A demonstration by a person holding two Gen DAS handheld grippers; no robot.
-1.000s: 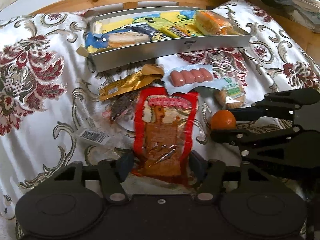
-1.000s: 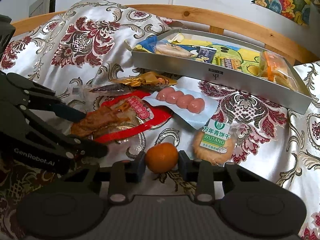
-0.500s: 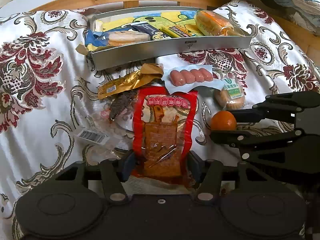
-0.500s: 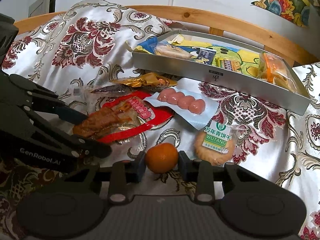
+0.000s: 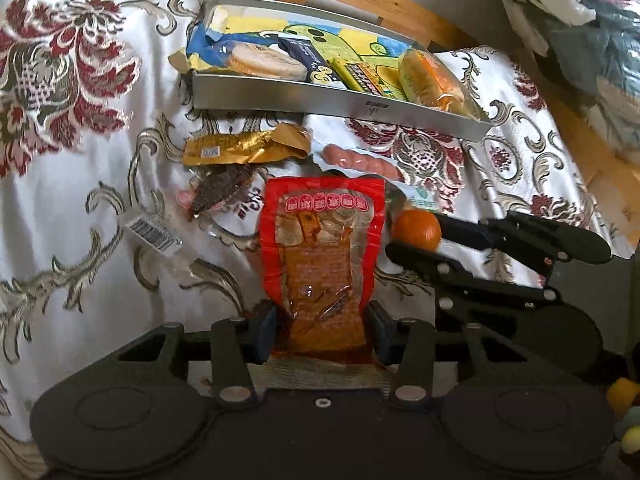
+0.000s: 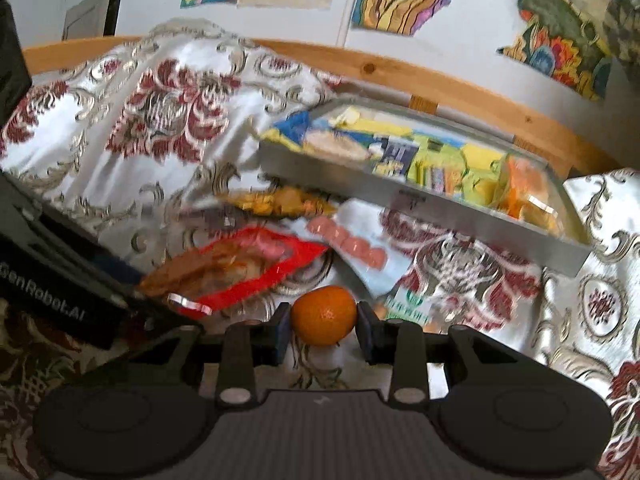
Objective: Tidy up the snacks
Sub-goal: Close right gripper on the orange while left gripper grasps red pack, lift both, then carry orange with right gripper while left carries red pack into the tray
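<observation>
Both grippers are now lifted off the flowered white cloth. The left gripper pinches one red plastic snack pack. The right gripper pinches one small round orange. One long silver tray of snacks sits behind; one pink sausage pack lies between.

A red snack pouch with a clear window showing brown pieces stands lengthwise, its near end pinched. At its 3 o'clock, a small round orange is clamped. The silver tray of packets lies at 12 o'clock.
</observation>
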